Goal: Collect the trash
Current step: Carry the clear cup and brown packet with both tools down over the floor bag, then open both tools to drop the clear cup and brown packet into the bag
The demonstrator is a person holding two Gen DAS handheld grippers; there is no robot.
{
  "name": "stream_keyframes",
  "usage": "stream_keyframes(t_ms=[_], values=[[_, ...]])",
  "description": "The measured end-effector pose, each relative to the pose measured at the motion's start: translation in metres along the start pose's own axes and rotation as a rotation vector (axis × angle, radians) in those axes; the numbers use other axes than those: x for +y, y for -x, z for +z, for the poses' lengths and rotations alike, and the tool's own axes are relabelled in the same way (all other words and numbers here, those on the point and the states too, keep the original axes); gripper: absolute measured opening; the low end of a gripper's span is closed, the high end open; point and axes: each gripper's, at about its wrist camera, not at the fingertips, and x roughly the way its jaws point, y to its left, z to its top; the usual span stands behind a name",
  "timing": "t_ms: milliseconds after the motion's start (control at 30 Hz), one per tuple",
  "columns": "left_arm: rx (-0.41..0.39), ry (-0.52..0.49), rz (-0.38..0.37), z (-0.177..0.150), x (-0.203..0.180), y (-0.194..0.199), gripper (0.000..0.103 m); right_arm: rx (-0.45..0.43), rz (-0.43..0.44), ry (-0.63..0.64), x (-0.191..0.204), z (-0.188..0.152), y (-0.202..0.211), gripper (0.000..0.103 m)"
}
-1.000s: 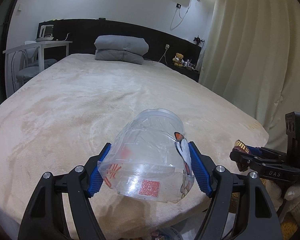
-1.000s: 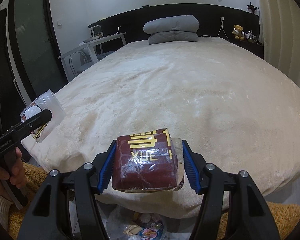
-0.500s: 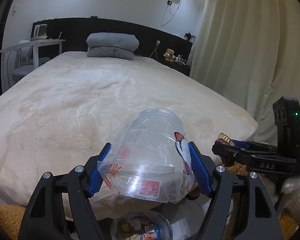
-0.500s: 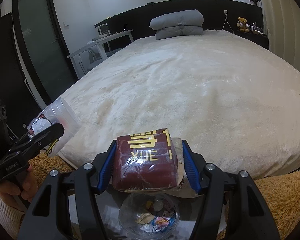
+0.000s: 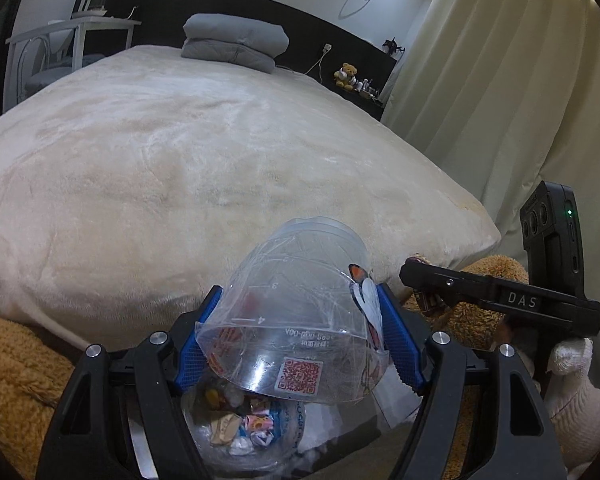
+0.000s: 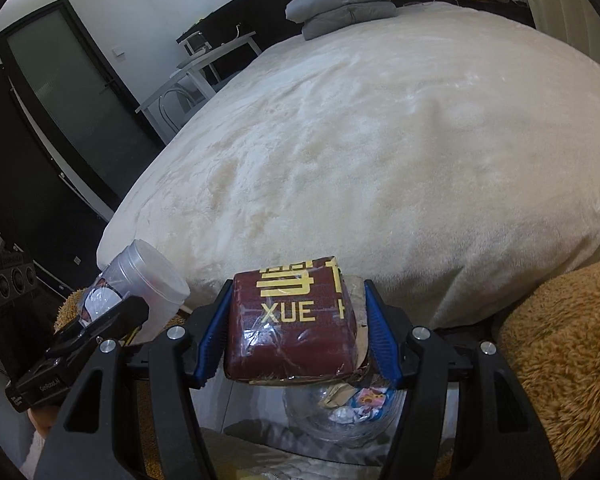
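Observation:
My left gripper (image 5: 296,336) is shut on a crushed clear plastic cup (image 5: 300,312) with a QR sticker, held over a clear trash bag (image 5: 244,432) holding wrappers. My right gripper (image 6: 296,332) is shut on a dark red box (image 6: 292,328) printed "XUE", wrapped in clear film, held over the same trash bag (image 6: 348,412). The right gripper also shows in the left wrist view (image 5: 416,276), to the right of the cup. The left gripper and its cup (image 6: 148,284) show at the left of the right wrist view.
A cream blanket covers the bed (image 5: 204,160), with grey pillows (image 5: 236,40) at its head. Brown fuzzy fabric (image 6: 560,352) flanks the bag on both sides. Curtains (image 5: 500,80) hang at the right; a white desk (image 5: 72,28) and a dark door (image 6: 72,92) stand at the left.
Both grippers have pulled back off the bed's foot edge and tilted down. The trash bag has come into view below both held items.

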Motion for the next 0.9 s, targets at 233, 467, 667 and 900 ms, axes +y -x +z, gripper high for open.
stream_keyframes(t_ms=[233, 467, 667, 900], values=[[0.14, 0.025, 0.019, -0.017, -0.002, -0.023, 0.073, 0.134, 0.014, -0.115, -0.017, -0.006, -0.025, 0.061], [0.33, 0.142, 0.062, -0.033, 0.018, -0.059, 0.073, 0.26, 0.029, -0.203, -0.025, -0.016, -0.05, 0.061], [0.467, 0.222, 0.053, -0.049, 0.032, -0.084, 0.073, 0.367, 0.02, -0.294, -0.039, -0.026, -0.076, 0.062], [0.573, 0.217, 0.101, -0.066, 0.033, -0.105, 0.073, 0.44, -0.024, -0.305, -0.039, -0.035, -0.098, 0.062]])
